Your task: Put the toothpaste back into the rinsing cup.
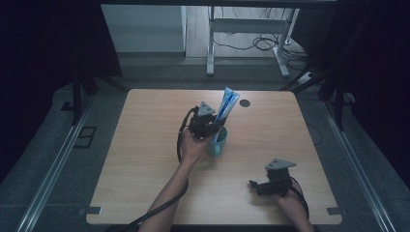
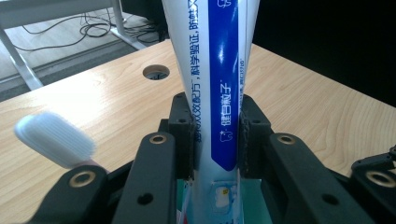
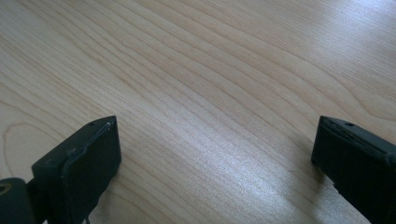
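A blue and white toothpaste tube [image 1: 227,104] stands upright with its lower end in a teal cup [image 1: 218,141] at the table's middle. My left gripper [image 1: 207,126] is shut on the tube just above the cup. In the left gripper view the pads press both sides of the toothpaste tube [image 2: 217,93], and the cup's teal inside [image 2: 247,200] lies below. A white toothbrush head [image 2: 53,139] sticks up to the left of the jaws. My right gripper [image 1: 257,186] rests low near the table's front right, open, with bare wood between its jaws [image 3: 215,158].
The wooden table [image 1: 145,145] has a round cable hole [image 1: 244,103] near its far edge, behind the cup. Desk legs and cables [image 1: 251,43] stand on the floor beyond the table.
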`<state>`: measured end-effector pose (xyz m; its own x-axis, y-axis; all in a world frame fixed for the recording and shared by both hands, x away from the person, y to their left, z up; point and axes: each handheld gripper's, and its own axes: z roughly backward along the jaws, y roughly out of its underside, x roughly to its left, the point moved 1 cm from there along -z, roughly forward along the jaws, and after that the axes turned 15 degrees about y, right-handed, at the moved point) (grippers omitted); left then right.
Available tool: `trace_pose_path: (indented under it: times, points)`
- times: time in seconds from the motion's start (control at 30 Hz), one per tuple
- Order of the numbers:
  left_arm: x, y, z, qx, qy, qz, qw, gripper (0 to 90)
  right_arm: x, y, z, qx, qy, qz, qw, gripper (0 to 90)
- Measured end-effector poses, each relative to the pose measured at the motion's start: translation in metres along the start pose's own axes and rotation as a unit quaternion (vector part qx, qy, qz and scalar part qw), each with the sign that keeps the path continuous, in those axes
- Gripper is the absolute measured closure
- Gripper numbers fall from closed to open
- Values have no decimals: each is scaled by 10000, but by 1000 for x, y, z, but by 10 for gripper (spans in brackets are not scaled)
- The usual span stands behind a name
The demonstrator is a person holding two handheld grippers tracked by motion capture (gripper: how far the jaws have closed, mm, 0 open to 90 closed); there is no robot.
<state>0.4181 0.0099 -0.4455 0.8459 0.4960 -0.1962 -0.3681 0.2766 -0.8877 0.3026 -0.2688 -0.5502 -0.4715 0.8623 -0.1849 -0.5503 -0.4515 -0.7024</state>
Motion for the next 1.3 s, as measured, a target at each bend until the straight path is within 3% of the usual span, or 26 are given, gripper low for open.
trace_pose_path:
  times: [0.47, 0.93, 1.3]
  points:
    - [2, 15, -11, 151, -38, 51, 9999, 712, 0, 0, 0, 0, 5, -1, 10000, 12]
    - [3, 21, -12, 133, 29, 100, 9999, 695, 0, 0, 0, -6, 2, -9, 10000, 12]
    - [-1, 25, -11, 415, -26, 8, 9991, 679, 0, 0, 0, -3, 3, -6, 10000, 12]
